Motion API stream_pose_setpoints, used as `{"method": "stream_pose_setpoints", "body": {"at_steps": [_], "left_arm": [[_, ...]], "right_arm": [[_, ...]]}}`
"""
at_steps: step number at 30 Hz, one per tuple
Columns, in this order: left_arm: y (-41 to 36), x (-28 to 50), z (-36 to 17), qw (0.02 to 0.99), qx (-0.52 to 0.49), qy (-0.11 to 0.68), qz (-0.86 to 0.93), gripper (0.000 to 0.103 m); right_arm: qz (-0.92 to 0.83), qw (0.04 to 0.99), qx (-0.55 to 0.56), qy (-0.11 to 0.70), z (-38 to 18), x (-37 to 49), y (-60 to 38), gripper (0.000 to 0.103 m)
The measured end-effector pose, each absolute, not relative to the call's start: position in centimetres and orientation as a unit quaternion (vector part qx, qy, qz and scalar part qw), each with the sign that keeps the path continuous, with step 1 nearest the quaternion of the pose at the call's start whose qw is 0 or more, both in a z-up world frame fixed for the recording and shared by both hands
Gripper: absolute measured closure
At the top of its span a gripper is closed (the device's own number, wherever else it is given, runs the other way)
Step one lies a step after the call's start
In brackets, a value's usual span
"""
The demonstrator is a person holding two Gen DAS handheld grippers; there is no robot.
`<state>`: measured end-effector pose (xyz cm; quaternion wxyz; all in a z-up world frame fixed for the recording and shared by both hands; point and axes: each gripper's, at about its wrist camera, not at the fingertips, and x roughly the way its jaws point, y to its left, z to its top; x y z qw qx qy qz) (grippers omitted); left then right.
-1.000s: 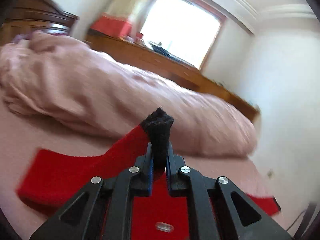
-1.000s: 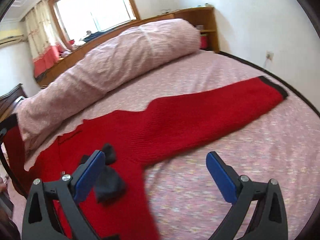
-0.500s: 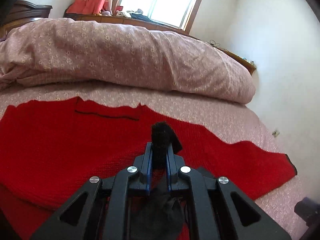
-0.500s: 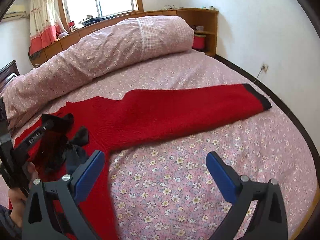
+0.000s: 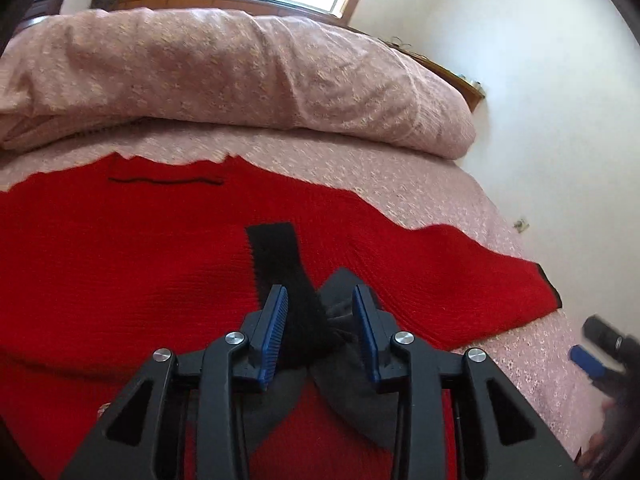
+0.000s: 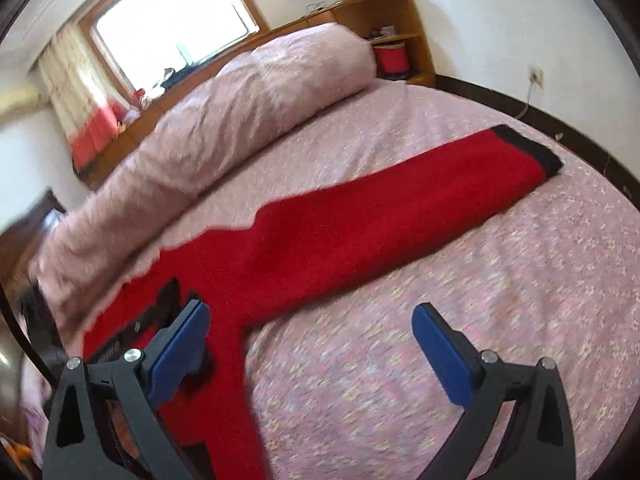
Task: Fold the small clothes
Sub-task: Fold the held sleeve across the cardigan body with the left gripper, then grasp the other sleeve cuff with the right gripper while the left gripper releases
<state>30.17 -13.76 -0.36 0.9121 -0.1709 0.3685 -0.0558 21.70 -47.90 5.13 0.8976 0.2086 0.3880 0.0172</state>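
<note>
Left wrist view: left gripper (image 5: 320, 316) over red sweater (image 5: 120, 280), jaws just parting around black cuff (image 5: 276, 256).
Lies spread flat across pink floral bed (image 6: 460, 280), one sleeve (image 6: 400, 208) stretched toward the bed's right edge, rolled quilt (image 6: 240, 120) along the far side. Pads no longer pressing the cuff. Right gripper (image 6: 308, 336) spread wide, empty, above the bed near the sweater's underarm.

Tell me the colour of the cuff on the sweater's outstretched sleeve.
Black, on the red sweater; the cuff shows best in the right wrist view.
</note>
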Motion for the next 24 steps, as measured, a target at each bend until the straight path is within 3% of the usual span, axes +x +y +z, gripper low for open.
{"method": "stream_pose_setpoints", "body": {"at_steps": [8, 14, 17, 24], "left_arm": [[-12.8, 31.8, 0.5, 0.921, -0.109, 0.368, 0.065, 0.076], [-13.4, 32.3, -4.5, 0.904, -0.084, 0.408, 0.097, 0.074], [-13.0, 31.9, -4.6, 0.907, -0.098, 0.399, 0.091, 0.072], [-12.5, 31.7, -4.6, 0.907, -0.123, 0.395, 0.079, 0.071]], "right_arm": [[-0.026, 0.893, 0.301, 0.333, 7.1, 21.2, -61.1, 0.0], [-0.043, 0.846, 0.377, 0.373, 1.4, 23.6, -69.7, 0.001], [-0.019, 0.829, 0.403, 0.387, -2.1, 25.3, -71.1, 0.002], [0.022, 0.838, 0.393, 0.378, -2.5, 31.0, -71.6, 0.002]]}}
